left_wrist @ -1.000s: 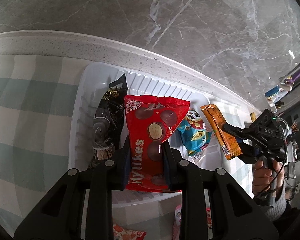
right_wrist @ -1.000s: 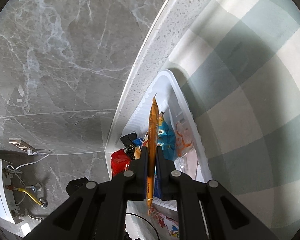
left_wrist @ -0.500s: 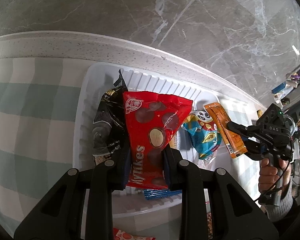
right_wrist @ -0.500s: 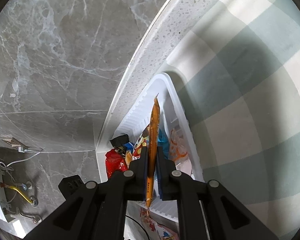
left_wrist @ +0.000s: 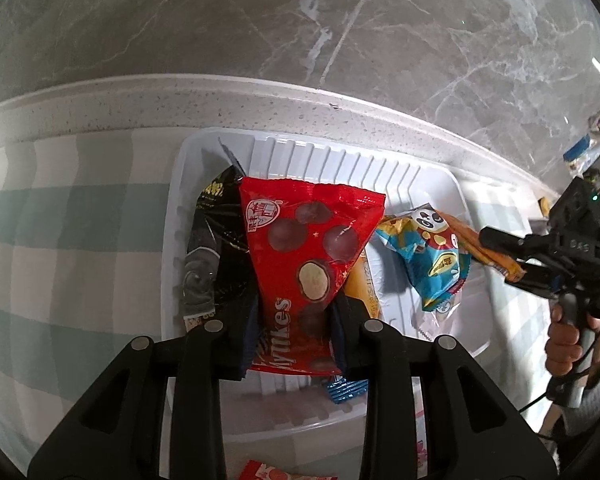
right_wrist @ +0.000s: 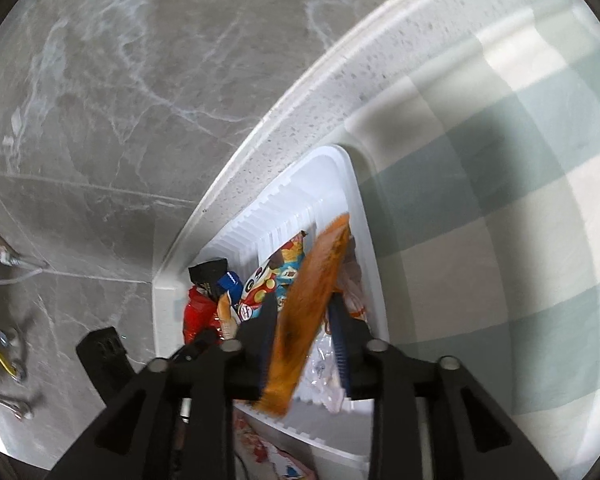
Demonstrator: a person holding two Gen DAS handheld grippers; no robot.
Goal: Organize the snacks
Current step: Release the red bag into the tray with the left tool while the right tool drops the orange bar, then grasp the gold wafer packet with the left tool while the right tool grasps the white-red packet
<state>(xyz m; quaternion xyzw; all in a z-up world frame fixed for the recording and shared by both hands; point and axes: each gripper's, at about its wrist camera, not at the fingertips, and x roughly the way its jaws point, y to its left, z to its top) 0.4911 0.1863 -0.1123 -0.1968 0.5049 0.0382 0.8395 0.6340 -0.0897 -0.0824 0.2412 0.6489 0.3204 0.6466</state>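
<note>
1. The white ribbed bin (left_wrist: 440, 184) sits on the green-and-white checked cloth (left_wrist: 60, 240) against the table's speckled edge; both grippers now hang over it, so both packets in hand have reached the container.
2. The left gripper (left_wrist: 296, 320) has its pads against the lower part of the red Mylikes bag (left_wrist: 308, 248), which stands upright inside the bin at its left end, beside the black packet (left_wrist: 216, 240). A second ago the clamp was tighter; the jaws are opening, and the bag is about to be let go where it stands.
3. The right gripper (right_wrist: 304, 340) was pinched flat on the orange bar (right_wrist: 308, 300) half a second ago. Its jaws are opening now, and the bar has twisted to show its broad face and tilts loose between them over the bin's right end. It looks released, though blur makes pad contact hard to judge.
4. That puts two more snacks into the bin in the same instant.
5. Count inside the bin: one black packet, one red bag, one blue panda packet (left_wrist: 432, 260), one orange bar, one yellowish packet (left_wrist: 364, 292) behind the red bag, one small blue wrapper (left_wrist: 348, 388) on the floor.
6. At least one red-and-white packet (left_wrist: 268, 472) lies outside, by the near wall, still to be sorted
</note>
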